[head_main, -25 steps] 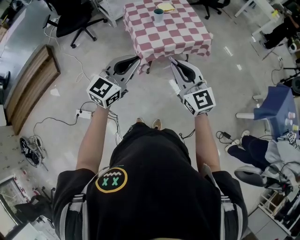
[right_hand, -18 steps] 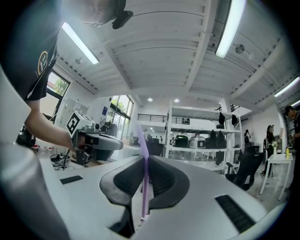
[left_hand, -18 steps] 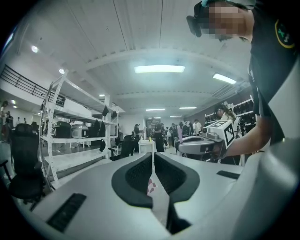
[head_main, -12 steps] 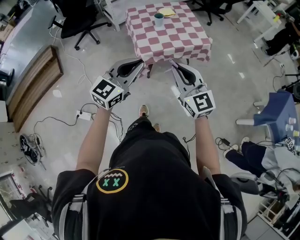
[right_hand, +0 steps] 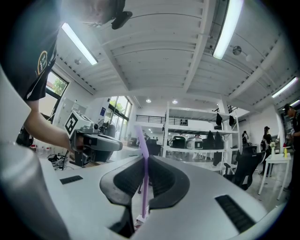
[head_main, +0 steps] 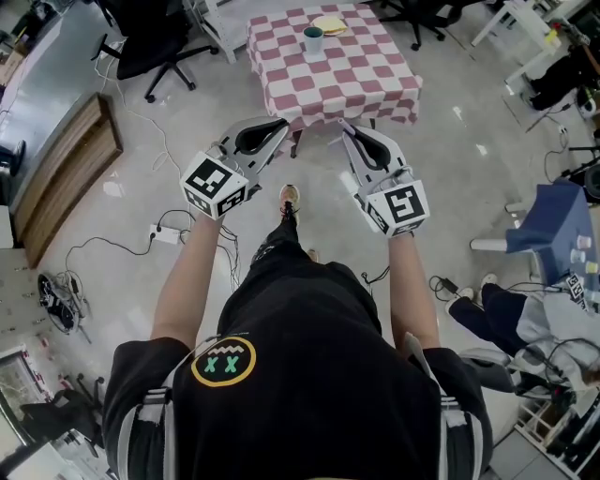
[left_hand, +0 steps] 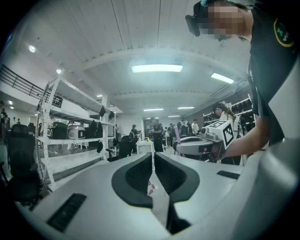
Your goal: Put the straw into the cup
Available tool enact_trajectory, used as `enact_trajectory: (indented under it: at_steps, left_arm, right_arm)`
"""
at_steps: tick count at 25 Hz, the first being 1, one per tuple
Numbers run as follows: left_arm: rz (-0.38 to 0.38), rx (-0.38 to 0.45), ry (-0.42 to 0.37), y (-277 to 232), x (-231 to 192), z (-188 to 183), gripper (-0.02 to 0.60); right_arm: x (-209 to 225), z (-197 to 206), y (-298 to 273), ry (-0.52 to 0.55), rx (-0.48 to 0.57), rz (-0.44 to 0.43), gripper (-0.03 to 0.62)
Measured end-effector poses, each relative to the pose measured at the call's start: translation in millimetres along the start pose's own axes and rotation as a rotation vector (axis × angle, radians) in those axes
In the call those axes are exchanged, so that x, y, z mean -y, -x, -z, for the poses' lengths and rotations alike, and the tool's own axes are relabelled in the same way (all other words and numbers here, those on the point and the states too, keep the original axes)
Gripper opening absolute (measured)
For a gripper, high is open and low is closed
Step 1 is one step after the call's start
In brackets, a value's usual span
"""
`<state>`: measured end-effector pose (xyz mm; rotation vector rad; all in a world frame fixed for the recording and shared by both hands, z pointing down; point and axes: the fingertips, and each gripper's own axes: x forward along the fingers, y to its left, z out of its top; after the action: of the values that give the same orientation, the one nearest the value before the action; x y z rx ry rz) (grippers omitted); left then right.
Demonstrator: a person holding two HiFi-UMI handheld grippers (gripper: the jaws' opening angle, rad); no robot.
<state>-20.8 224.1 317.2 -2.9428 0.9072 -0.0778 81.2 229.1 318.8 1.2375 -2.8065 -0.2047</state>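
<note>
A teal cup (head_main: 313, 39) stands at the far side of a table with a red-and-white checked cloth (head_main: 337, 80), with a yellow item (head_main: 330, 24) behind it. Both grippers are held up in front of the person, short of the table. My right gripper (head_main: 344, 125) (right_hand: 144, 161) is shut on a purple straw (right_hand: 142, 150), which sticks up past the jaws with its top bent over. Beside it, my left gripper (head_main: 281, 124) (left_hand: 153, 157) is shut, with nothing seen between its jaws. The straw does not show in the head view.
A black office chair (head_main: 150, 42) stands left of the table, and a wooden bench (head_main: 66, 159) lies further left. Cables and a power strip (head_main: 169, 230) lie on the floor. A seated person's legs (head_main: 502, 292) and a blue stand (head_main: 555, 211) are at the right.
The person has stepped toward the table, one foot now forward between the grippers. Both grippers keep their pose; the straw stays in the right one.
</note>
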Motion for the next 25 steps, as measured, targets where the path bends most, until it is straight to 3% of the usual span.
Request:
enact_trajectory:
  at_steps: [14,25]
  left_arm:
    - [0.007,0.0,0.016,-36,-48,13,0.032]
    - [0.016,-0.003,0.043,-82,-125,28,0.032]
  right_arm:
    - [36,16,-44,-0.009,-0.015,0.005,0.048]
    - [84,34,-114,-0.022,-0.045,0.007,0.048]
